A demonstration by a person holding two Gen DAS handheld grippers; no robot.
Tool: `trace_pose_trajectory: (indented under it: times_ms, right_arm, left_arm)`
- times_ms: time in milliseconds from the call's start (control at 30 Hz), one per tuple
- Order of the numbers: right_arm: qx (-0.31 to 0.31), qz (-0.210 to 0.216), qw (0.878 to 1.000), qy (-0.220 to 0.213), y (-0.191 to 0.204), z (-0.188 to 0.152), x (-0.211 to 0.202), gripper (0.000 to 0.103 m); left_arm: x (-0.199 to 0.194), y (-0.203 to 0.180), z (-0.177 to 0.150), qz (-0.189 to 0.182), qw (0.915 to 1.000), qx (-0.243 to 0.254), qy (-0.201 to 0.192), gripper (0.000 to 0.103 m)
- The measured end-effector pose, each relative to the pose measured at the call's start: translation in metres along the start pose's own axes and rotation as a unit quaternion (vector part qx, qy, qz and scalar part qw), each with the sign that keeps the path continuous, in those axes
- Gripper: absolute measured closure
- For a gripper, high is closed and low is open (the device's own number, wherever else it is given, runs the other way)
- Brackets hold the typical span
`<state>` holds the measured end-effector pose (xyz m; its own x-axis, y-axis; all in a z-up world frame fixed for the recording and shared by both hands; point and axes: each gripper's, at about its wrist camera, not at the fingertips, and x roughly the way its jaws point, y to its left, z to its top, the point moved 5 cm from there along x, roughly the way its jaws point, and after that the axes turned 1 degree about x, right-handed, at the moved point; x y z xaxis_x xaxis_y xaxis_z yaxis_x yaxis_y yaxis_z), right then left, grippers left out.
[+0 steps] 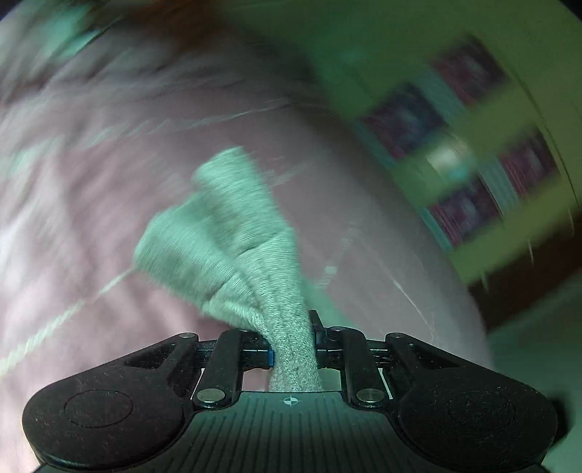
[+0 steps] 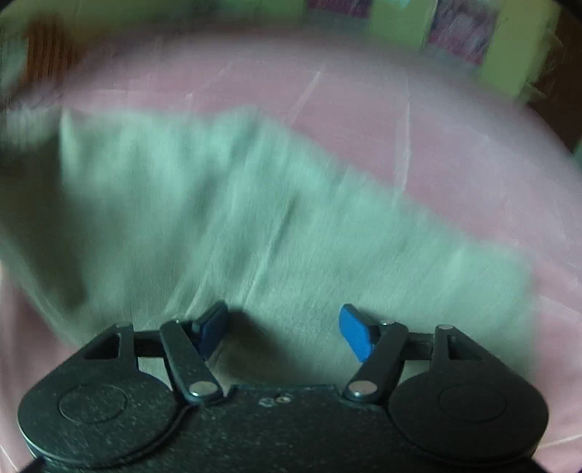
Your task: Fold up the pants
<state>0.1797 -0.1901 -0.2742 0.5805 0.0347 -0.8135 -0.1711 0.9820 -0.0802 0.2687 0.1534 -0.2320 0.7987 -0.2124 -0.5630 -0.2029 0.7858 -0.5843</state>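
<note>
The pants are light grey knit. In the left wrist view my left gripper (image 1: 293, 349) is shut on a bunched end of the pants (image 1: 232, 240), which hangs lifted above the pink bed sheet (image 1: 91, 218). In the right wrist view the pants (image 2: 218, 218) lie spread across the pink sheet (image 2: 400, 120). My right gripper (image 2: 283, 334) is open just above the cloth, with blue pads (image 2: 354, 334) apart and nothing between them. Both views are motion-blurred.
A yellow-green wall with dark pink pictures (image 1: 454, 145) stands beyond the bed; it also shows in the right wrist view (image 2: 462, 29). A brown wooden piece (image 2: 47, 47) sits at the far left.
</note>
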Motion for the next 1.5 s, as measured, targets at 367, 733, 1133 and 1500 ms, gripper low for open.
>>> trace_pose_trajectory:
  times_ms: [367, 733, 1133, 1500]
  right_arm:
    - [0.115, 0.018, 0.992, -0.048, -0.083, -0.010, -0.055, 0.034]
    - [0.235, 0.049, 0.970, -0.045, -0.179, -0.072, -0.085, 0.018]
    - [0.287, 0.147, 0.946, -0.036, -0.151, -0.052, -0.069, 0.008]
    - [0.312, 0.127, 0.941, -0.036, -0.131, -0.039, -0.052, 0.051]
  left_arm:
    - [0.031, -0.230, -0.103, -0.111, 0.9355, 0.325, 0.081, 0.086]
    - [0.041, -0.265, -0.211, -0.081, 0.8908, 0.412, 0.175, 0.049]
    - [0.008, -0.160, -0.172, 0.004, 0.9499, 0.283, 0.132, 0.022]
    - [0.024, -0.133, -0.198, 0.026, 0.9531, 0.269, 0.136, 0.021]
